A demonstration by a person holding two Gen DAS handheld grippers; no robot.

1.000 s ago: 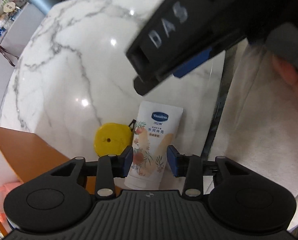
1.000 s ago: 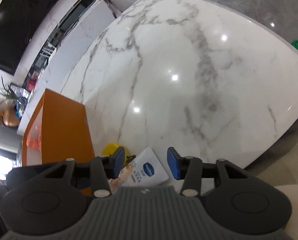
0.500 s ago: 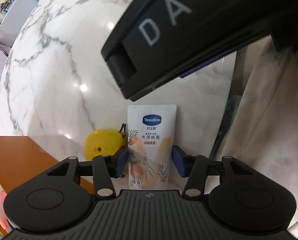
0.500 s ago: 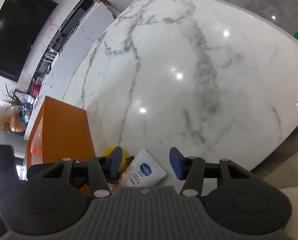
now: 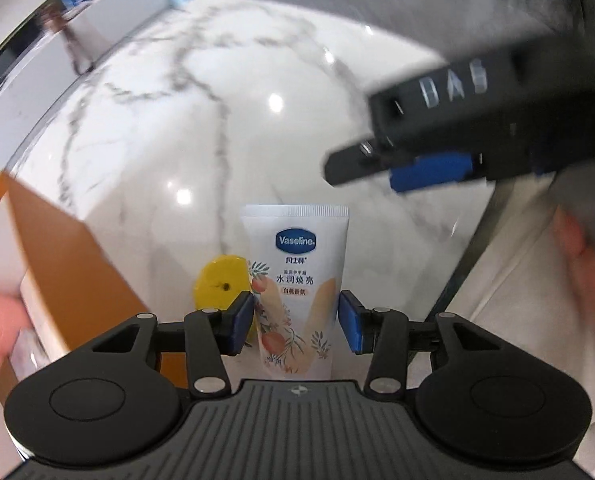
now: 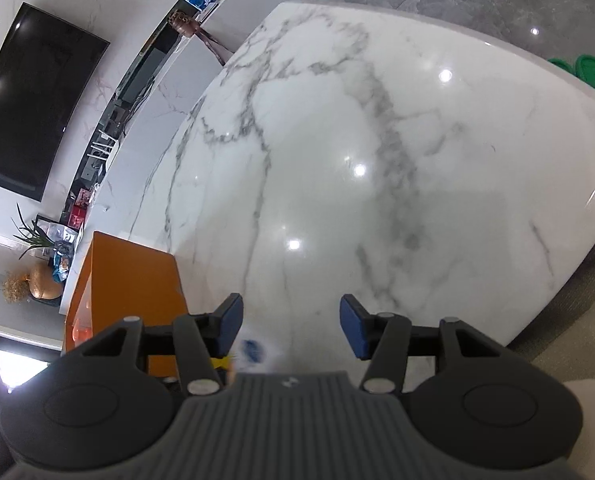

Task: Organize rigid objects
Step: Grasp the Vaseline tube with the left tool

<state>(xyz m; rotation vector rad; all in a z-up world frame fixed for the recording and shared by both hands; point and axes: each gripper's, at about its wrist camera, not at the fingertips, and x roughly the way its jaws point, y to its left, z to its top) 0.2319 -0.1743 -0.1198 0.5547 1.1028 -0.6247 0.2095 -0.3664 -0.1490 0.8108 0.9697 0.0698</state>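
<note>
Glossy veined marble table, flat Vaseline tube between left gripper jaws (contact unclear), right gripper jaws agape.

My right tongs stand open over the marble counter, nothing between the blue pads. At seven o'clock from them a blurred white tube with a blue logo peeks above the tongs' body, a sliver of yellow beside it. An orange box sits at nine o'clock on the counter.
</note>
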